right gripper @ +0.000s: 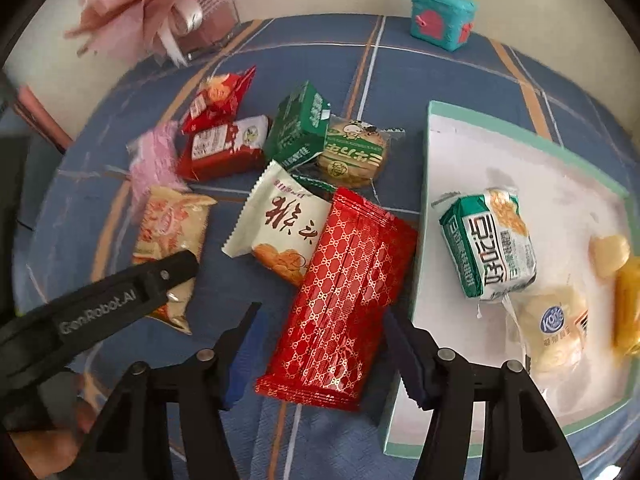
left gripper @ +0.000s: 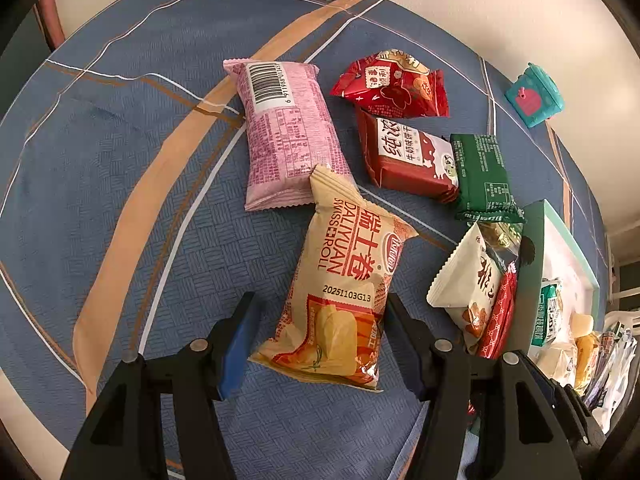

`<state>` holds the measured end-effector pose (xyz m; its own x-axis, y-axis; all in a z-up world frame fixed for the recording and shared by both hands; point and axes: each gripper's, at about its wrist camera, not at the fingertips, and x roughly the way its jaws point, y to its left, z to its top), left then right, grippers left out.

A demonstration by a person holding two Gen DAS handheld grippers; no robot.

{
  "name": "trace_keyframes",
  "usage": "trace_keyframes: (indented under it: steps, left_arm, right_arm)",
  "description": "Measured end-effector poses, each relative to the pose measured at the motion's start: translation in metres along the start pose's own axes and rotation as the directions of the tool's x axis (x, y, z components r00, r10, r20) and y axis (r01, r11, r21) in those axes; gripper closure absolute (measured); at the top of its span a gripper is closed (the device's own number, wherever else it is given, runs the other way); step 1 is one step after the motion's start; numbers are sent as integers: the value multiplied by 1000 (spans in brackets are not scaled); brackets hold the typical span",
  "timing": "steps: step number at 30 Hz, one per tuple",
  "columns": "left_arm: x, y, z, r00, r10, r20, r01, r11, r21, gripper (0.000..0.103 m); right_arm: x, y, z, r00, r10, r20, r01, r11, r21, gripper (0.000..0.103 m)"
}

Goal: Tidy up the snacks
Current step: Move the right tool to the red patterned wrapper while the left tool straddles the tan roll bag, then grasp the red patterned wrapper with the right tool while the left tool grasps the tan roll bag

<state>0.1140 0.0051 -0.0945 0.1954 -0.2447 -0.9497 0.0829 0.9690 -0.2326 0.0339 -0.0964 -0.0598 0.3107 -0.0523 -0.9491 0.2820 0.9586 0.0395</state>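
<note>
My left gripper is open, its fingers either side of a tan Swiss roll bag lying on the blue cloth; the bag also shows in the right wrist view. My right gripper is open around a red patterned packet. A pink packet, red packets, a green packet and a white packet lie loose. The teal-rimmed box at right holds a green-white packet and several pale snacks.
A glass vase with pink flowers stands at the table's far edge. A small teal case sits far right. The left gripper's body crosses the right wrist view at lower left. A round cookie packet lies beside the green one.
</note>
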Motion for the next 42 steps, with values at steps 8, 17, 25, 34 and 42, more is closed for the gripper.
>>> trace_keyframes:
  steps: [8, 17, 25, 34, 42]
  left_arm:
    - [1, 2, -2, 1000, -6, -1, 6, 1000, -4, 39]
    - [-3, 14, 1, 1000, -31, -6, 31, 999, -38, 39]
    - [-6, 31, 2, 1000, -31, -3, 30, 997, -74, 39]
    - [-8, 34, 3, 1000, -20, -7, 20, 998, -63, 39]
    - [-2, 25, 6, 1000, -17, -6, 17, 998, -56, 39]
  right_arm:
    - [15, 22, 9, 1000, -28, 0, 28, 999, -39, 36]
    - [15, 37, 8, 996, 88, -8, -88, 992, -91, 40]
    - [11, 27, 17, 995, 103, -2, -103, 995, 10, 42]
    - [31, 3, 26, 995, 93, -38, -84, 980, 180, 26]
    - [46, 9, 31, 997, 60, -48, -48, 974, 221, 23]
